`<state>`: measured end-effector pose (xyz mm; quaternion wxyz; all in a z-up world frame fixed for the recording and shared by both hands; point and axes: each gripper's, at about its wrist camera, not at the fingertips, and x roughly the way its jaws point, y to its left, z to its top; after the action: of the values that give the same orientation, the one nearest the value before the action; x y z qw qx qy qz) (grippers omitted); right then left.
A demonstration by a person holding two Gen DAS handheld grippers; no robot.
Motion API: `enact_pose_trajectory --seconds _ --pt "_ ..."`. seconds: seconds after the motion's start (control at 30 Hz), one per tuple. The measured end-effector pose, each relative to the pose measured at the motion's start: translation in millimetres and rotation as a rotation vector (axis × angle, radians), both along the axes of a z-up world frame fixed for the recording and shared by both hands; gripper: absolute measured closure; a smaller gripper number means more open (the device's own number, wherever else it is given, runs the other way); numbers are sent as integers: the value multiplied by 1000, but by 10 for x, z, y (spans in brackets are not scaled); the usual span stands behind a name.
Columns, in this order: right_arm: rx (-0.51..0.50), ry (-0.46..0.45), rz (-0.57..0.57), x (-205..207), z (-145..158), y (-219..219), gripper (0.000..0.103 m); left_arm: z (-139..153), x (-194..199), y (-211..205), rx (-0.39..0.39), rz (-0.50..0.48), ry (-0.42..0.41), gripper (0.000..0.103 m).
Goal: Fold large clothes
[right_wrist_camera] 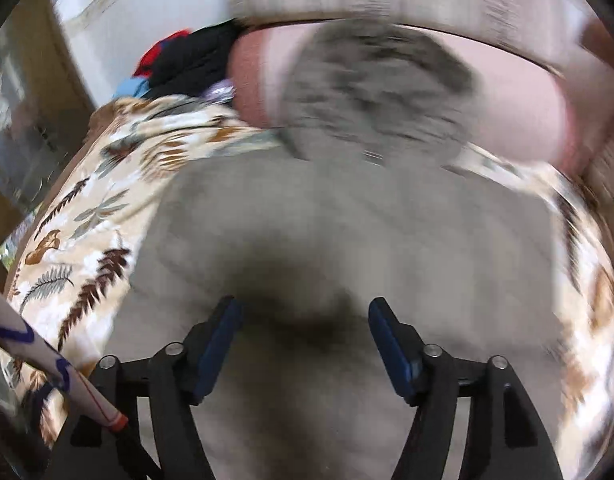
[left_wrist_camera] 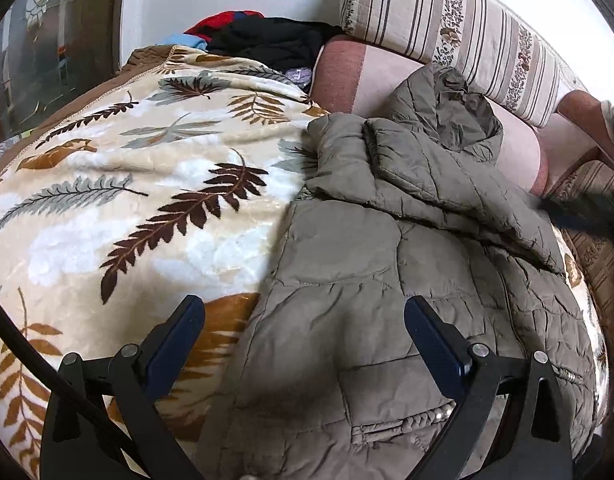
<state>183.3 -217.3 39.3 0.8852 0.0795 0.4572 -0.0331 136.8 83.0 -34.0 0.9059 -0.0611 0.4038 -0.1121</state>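
Observation:
An olive-grey quilted puffer jacket [left_wrist_camera: 407, 248] lies on a bed covered by a cream blanket with a leaf pattern [left_wrist_camera: 127, 200]. Its hood [left_wrist_camera: 451, 108] points toward the pillows and one sleeve is folded across the chest. My left gripper [left_wrist_camera: 305, 312] is open and empty, just above the jacket's left side near the hem. In the right wrist view the picture is blurred by motion. The jacket [right_wrist_camera: 347, 220] fills the middle of that view. My right gripper [right_wrist_camera: 305, 316] is open and empty above the jacket's body.
A pink bolster pillow [left_wrist_camera: 359, 76] and a striped floral cushion [left_wrist_camera: 459, 28] lie at the head of the bed. A pile of black, red and blue clothes [left_wrist_camera: 263, 36] sits against the white wall. A patterned sleeve edge [right_wrist_camera: 47, 356] shows at lower left in the right wrist view.

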Motion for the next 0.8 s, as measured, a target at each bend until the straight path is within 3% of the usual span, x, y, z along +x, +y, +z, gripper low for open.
enact_pose_trajectory --seconds 0.17,0.33,0.47,0.53,0.57,0.6,0.63,0.67,0.7,0.77,0.8 --pt "-44 66 -249 -1228 -165 -1168 19 -116 -8 -56 -11 -57 69 4" --pt "116 123 -490 -2423 -667 -2088 18 -222 -163 -138 -25 -119 133 4" --pt "320 112 -491 -2867 -1017 -2235 21 -243 -359 -154 -67 -153 172 4" --pt "339 77 -448 -2939 -1055 -2139 27 -274 -473 -203 -71 -180 189 6" --pt "327 60 -421 -2952 -1054 -2075 36 -292 -518 -249 -69 -202 202 21" --pt "347 49 -385 -2953 -1061 -2027 60 -317 -582 -327 -47 -226 216 39" --pt "387 42 -360 -2953 -1072 -2009 70 -311 -647 -407 1 -233 209 42" --pt "414 38 -353 -2949 -1079 -2001 72 -299 -699 -466 29 -241 197 44" --pt "412 32 -343 -2954 -1061 -1996 79 -277 -770 -533 41 -259 190 55" --pt "432 7 -342 -3005 -1015 -2034 83 -259 -870 -632 -21 -325 232 76" --pt "446 -7 -347 -3054 -1003 -2073 84 -252 -935 -703 -31 -351 247 76"
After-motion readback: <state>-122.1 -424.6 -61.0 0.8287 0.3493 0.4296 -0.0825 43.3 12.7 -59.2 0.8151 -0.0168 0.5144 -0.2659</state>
